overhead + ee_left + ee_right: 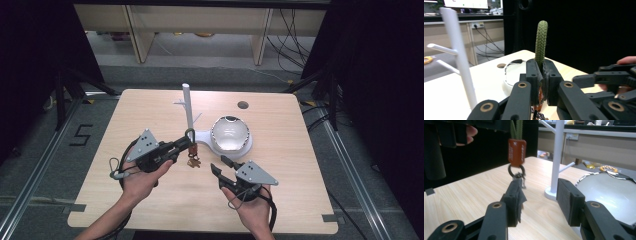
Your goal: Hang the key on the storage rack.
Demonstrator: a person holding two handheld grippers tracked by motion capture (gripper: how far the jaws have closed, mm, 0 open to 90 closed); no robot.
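The left gripper clamped a green cord keychain hanging just left of the white peg stand, with the right gripper unclenched and empty nearby.

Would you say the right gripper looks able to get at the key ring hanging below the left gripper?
Probably yes: the right gripper is open and the key ring hangs just ahead of it, with nothing between; the left gripper pinches only the green cord.

A grey floor surrounds the light wooden table, with beige cabinets and dangling cables behind.
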